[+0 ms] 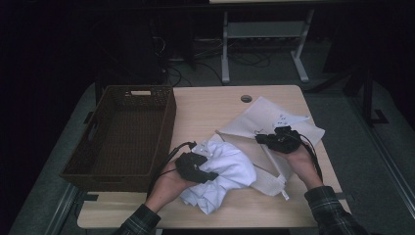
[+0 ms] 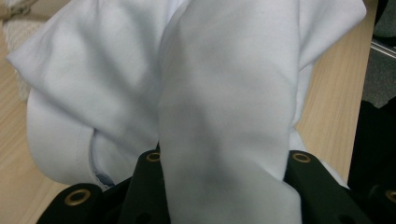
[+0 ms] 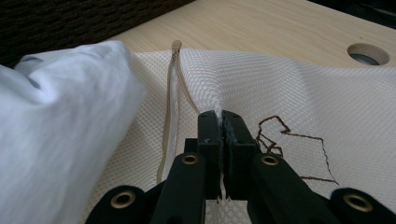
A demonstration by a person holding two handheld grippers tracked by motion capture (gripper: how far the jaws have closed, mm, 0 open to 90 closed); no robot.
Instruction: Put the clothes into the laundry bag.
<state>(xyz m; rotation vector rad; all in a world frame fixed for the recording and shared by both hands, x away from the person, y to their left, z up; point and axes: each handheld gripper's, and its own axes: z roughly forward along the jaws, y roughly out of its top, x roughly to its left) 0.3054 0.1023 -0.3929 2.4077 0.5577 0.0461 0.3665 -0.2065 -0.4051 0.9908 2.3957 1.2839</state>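
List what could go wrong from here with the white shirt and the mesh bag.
1. The right gripper pinches only a thin fold of the mesh bag; it might slip free.
2. The white shirt, bunched in the left gripper, lies on the bag's zipper and could snag there.

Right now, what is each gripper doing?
Left gripper: closed on the white garment.
Right gripper: closed on the mesh bag.

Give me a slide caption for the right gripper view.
Right gripper shut on a pinch of mesh bag, white shirt bunched beside it.
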